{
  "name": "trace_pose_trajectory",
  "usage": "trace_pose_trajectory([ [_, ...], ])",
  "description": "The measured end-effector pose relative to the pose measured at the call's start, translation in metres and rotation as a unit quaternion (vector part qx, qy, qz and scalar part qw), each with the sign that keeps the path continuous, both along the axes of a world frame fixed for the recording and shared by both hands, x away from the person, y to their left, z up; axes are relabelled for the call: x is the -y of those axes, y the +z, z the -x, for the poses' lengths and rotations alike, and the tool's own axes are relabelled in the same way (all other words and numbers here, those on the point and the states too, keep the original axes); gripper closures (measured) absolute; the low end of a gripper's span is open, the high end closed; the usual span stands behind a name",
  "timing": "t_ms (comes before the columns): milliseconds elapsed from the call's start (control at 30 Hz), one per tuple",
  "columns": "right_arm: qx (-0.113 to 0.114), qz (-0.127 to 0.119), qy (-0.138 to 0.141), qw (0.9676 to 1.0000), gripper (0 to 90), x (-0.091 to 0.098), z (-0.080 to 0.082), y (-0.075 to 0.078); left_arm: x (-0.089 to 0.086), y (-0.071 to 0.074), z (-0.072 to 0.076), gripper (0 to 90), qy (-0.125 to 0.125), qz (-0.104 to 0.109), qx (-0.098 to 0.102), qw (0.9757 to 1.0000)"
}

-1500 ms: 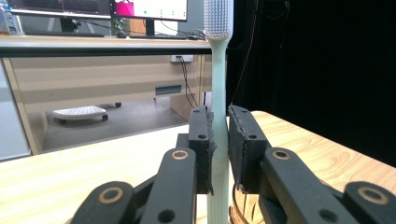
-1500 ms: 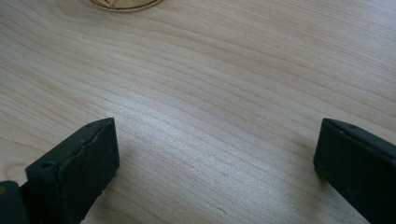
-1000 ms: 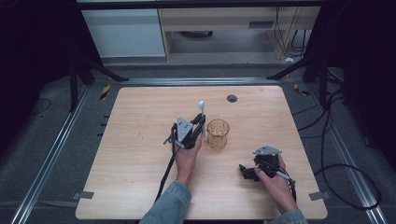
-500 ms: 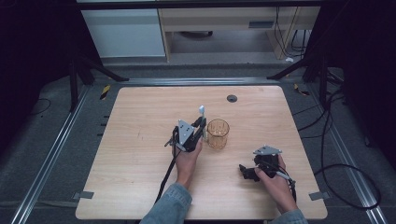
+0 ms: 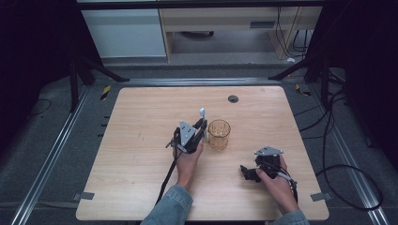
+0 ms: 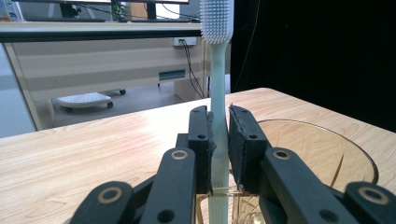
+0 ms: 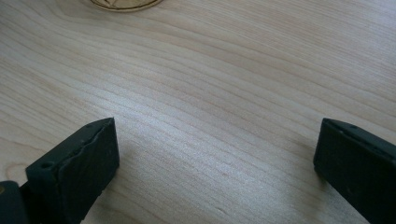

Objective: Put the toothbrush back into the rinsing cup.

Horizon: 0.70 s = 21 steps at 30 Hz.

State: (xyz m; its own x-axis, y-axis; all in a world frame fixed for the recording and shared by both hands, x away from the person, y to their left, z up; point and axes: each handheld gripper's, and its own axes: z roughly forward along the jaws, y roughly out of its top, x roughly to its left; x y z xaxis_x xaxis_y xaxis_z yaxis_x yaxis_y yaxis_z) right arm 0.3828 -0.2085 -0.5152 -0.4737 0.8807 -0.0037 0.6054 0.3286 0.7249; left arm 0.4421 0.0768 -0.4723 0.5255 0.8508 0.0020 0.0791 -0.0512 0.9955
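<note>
Left gripper (image 5: 201,127) clenching a toothbrush (image 6: 218,93) upright just beside the amber cup (image 5: 219,134), right gripper (image 5: 245,171) resting released on the table (image 5: 131,140), seemingly well apart from the cup

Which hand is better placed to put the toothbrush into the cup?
Left. The left gripper already clamps the toothbrush upright beside the cup; the right gripper rests open, farther away.

Lab recording bay: wooden surface (image 5: 141,140) on metal rails (image 5: 47,159), black curtains (image 5: 33,42), trailing cables (image 5: 338,154), office cabinets (image 5: 124,33) beyond.
</note>
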Motion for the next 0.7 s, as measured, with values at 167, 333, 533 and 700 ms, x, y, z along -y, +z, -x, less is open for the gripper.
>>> trace_pose_trajectory([
  [167,0.000,0.000,0.000,1.0000,0.5,-0.0001,0.0001,0.0000,-0.0008,-0.0011,-0.0003,78.9,0.000,-0.003,-0.003,1.0000],
  [333,0.000,0.000,0.000,1.0000,0.5,0.0000,0.0000,0.0000,-0.0008,-0.0018,-0.0003,78.9,0.000,-0.002,-0.005,1.0000],
  [533,0.000,0.000,0.000,1.0000,0.5,-0.0001,0.0000,0.0000,0.0001,-0.0024,0.0000,78.9,-0.001,-0.003,-0.008,1.0000],
  [700,0.000,0.000,0.000,1.0000,0.5,-0.0001,0.0001,0.0000,-0.0002,-0.0027,0.0000,78.8,0.000,-0.004,-0.009,1.0000],
])
